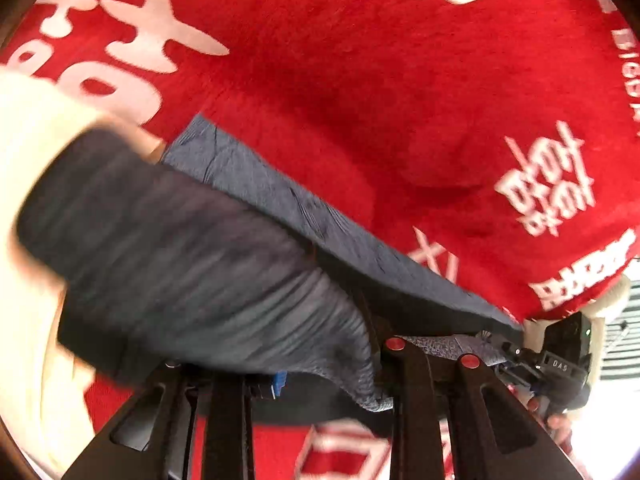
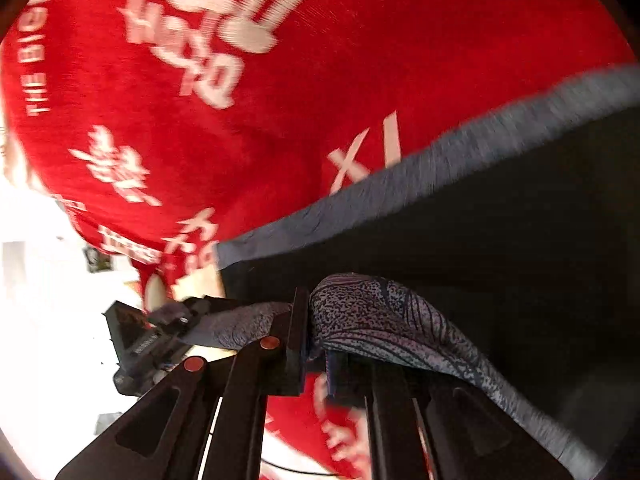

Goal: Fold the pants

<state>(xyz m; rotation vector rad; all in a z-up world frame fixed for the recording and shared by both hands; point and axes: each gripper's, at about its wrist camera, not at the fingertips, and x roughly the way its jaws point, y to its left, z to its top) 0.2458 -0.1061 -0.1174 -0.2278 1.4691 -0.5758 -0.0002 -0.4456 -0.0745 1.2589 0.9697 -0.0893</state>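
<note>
The pants [image 1: 192, 248] are dark blue-grey patterned cloth, lifted off a red blanket [image 1: 360, 80]. My left gripper [image 1: 320, 388] is shut on one edge of the pants, which hang blurred over its fingers to the left. My right gripper [image 2: 320, 344] is shut on another edge of the pants [image 2: 392, 320], the cloth draping right and stretching as a taut dark sheet across the right wrist view. Each gripper shows in the other's view, the right gripper [image 1: 560, 360] at the right edge and the left gripper [image 2: 148, 340] at the left, with cloth stretched between them.
The red blanket with white lettering [image 2: 200, 60] covers the surface under the pants. A cream sleeve [image 1: 28, 160] fills the left edge of the left wrist view. A bright white area [image 2: 40, 280] lies beyond the blanket's edge.
</note>
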